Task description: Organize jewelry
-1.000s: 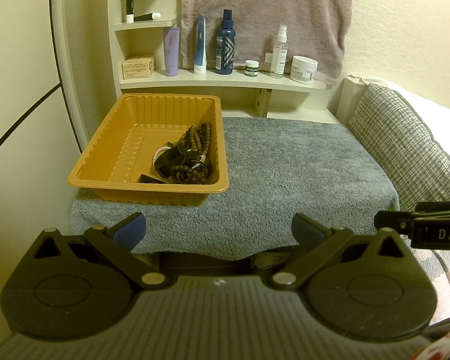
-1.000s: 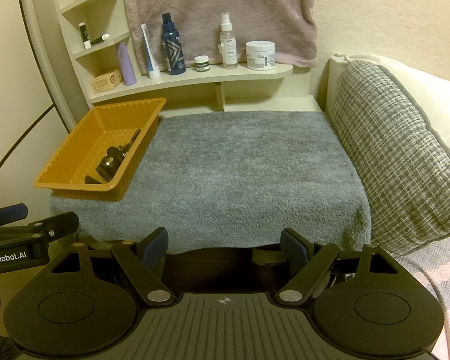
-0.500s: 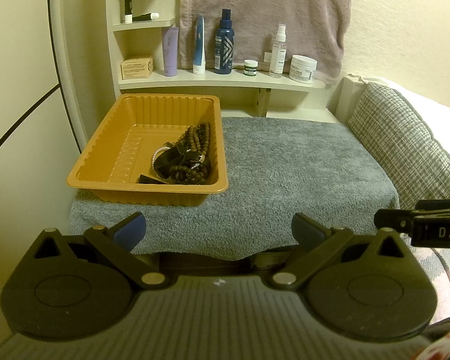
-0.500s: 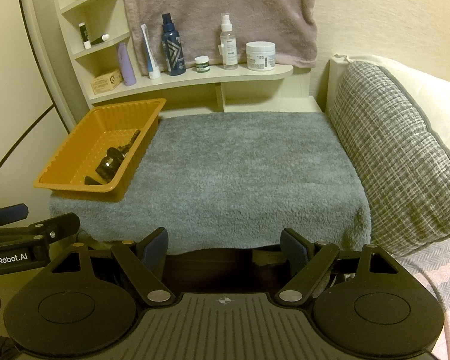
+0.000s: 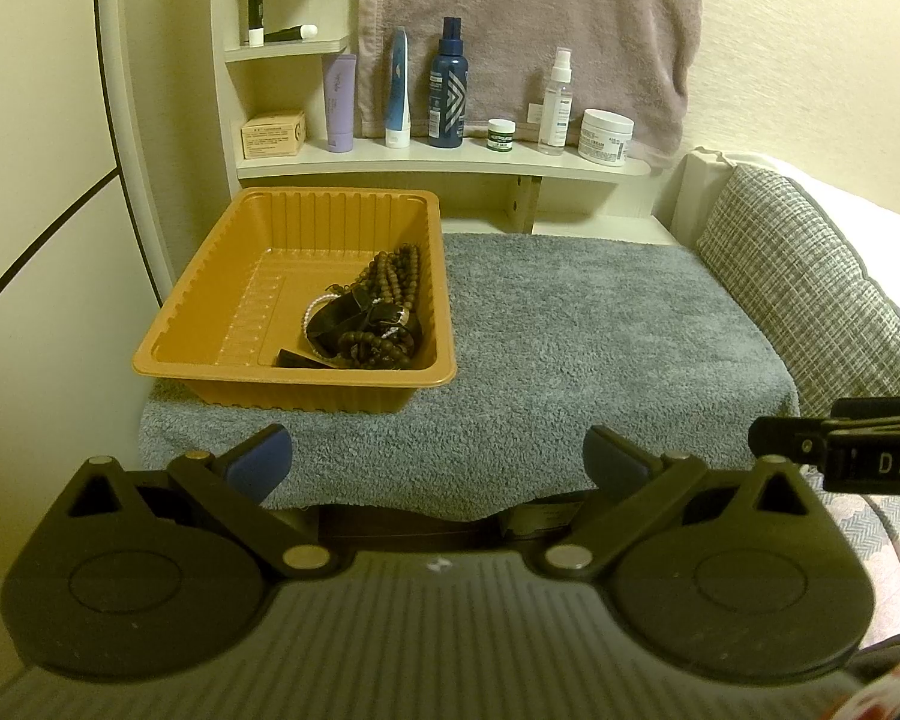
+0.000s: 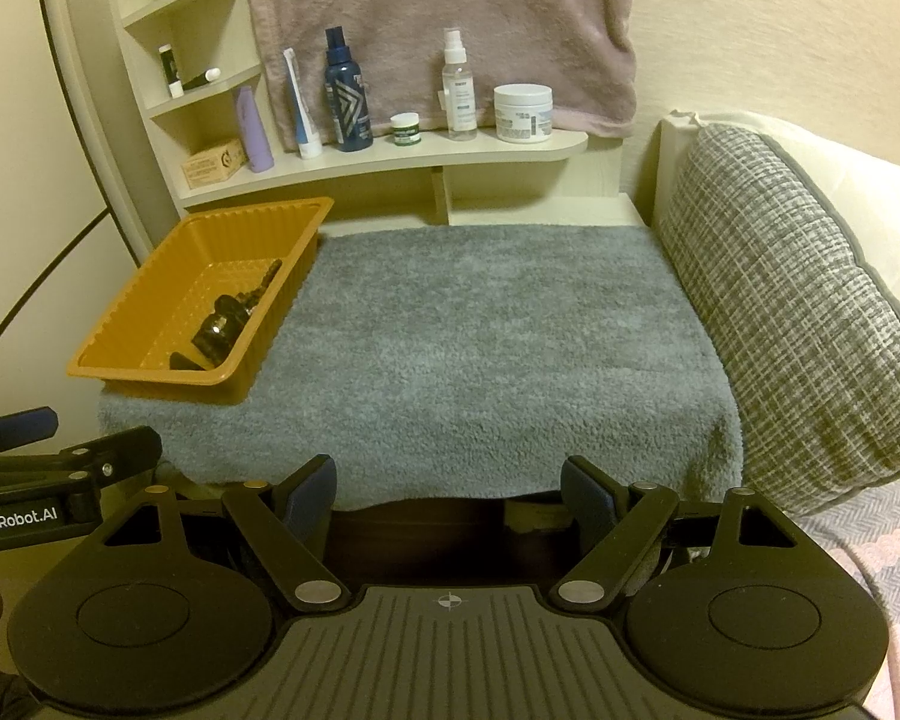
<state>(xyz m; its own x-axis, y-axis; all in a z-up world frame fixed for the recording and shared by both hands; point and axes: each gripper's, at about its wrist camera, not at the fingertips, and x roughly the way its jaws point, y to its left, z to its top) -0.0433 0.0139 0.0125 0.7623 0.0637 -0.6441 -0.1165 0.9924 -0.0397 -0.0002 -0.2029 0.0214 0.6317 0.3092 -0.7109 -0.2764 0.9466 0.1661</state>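
Observation:
An orange plastic tray (image 5: pixel 222 312) stands at the left of a grey towel-covered surface (image 5: pixel 570 330); it also shows in the right wrist view (image 6: pixel 150 324). In it lies a pile of jewelry (image 5: pixel 369 321): dark brown bead strings, a white bead bracelet and dark pieces, partly seen in the right wrist view (image 6: pixel 228 324). My left gripper (image 5: pixel 438 468) is open and empty, held short of the towel's front edge. My right gripper (image 6: pixel 447 495) is open and empty, also short of the front edge. Each gripper shows at the side of the other's view.
A shelf (image 5: pixel 450 159) behind the towel holds bottles, tubes, jars and a small box. A pink-grey towel (image 5: pixel 528 24) hangs on the wall. A checked grey pillow (image 6: pixel 792 312) lies along the right side. A curved white frame (image 5: pixel 120 120) borders the left.
Both grippers stay open and nearly still. The left wrist view has drifted slightly, the tray sitting a touch higher in frame.

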